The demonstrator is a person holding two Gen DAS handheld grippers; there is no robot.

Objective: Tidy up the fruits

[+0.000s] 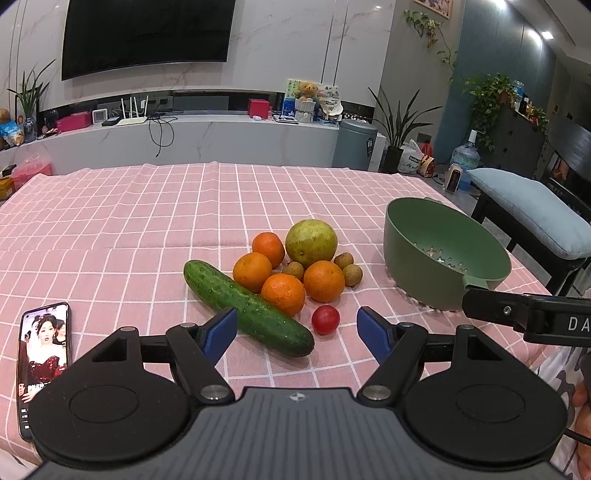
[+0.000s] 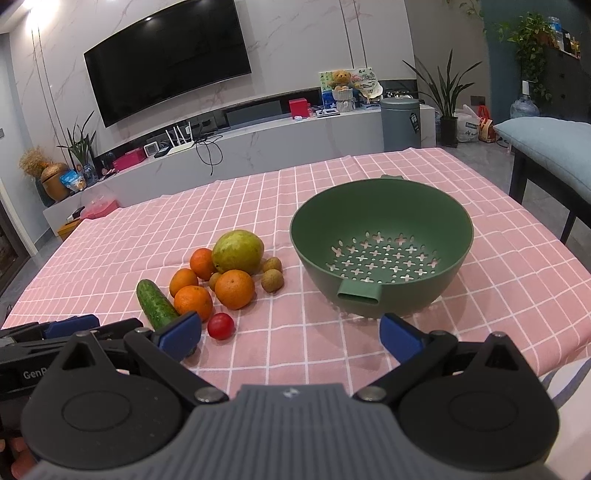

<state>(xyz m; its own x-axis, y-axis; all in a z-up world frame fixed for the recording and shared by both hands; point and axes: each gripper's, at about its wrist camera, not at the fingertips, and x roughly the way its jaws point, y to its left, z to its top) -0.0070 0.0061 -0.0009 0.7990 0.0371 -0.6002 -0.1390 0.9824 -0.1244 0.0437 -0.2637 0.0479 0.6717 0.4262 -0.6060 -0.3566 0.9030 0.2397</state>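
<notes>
Bright ceiling spots (image 1: 546, 35) overhead, soft shadows, strong fisheye bending at edges, dark corners, focus sharp.

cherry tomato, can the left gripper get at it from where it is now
Probably yes. The left gripper is open, and the cherry tomato sits apart from the oranges, between its fingers. The cucumber lies close to the left finger and might get nudged.
</notes>
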